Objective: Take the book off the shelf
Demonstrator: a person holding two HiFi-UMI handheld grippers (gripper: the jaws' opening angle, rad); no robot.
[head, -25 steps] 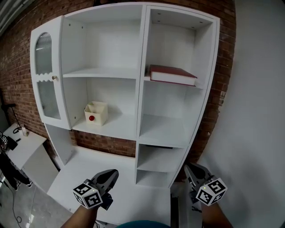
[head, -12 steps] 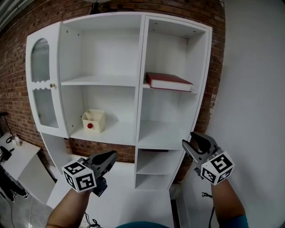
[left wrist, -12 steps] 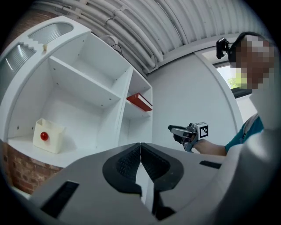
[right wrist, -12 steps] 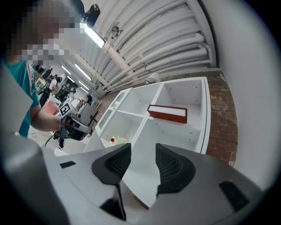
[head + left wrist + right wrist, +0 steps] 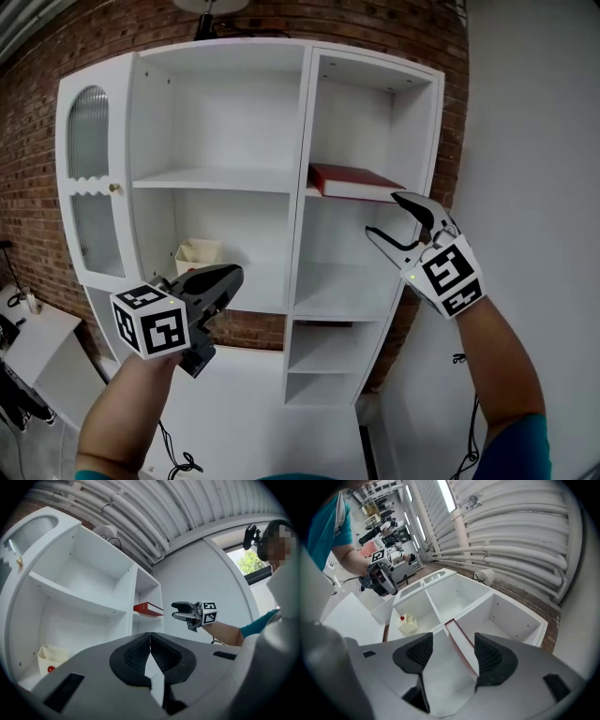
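A red book lies flat on the upper shelf of the white unit's right column; it also shows in the left gripper view. My right gripper is raised just right of that shelf, below the book's front edge and apart from it. Its jaws are opening and nothing is between the pads. In the right gripper view the book lies ahead in line with the gap of the right gripper. My left gripper hangs lower left, in front of the middle shelf, shut and empty, its pads meeting.
The white shelf unit stands against a brick wall. A cream box with a red knob sits on its middle-left shelf. A glass-paned door closes the left side. A plain white wall is at the right.
Both grippers have risen. The right one climbed from low by the bottom shelves up to the book's shelf, and its jaws went from shut to wide. The left stayed shut.
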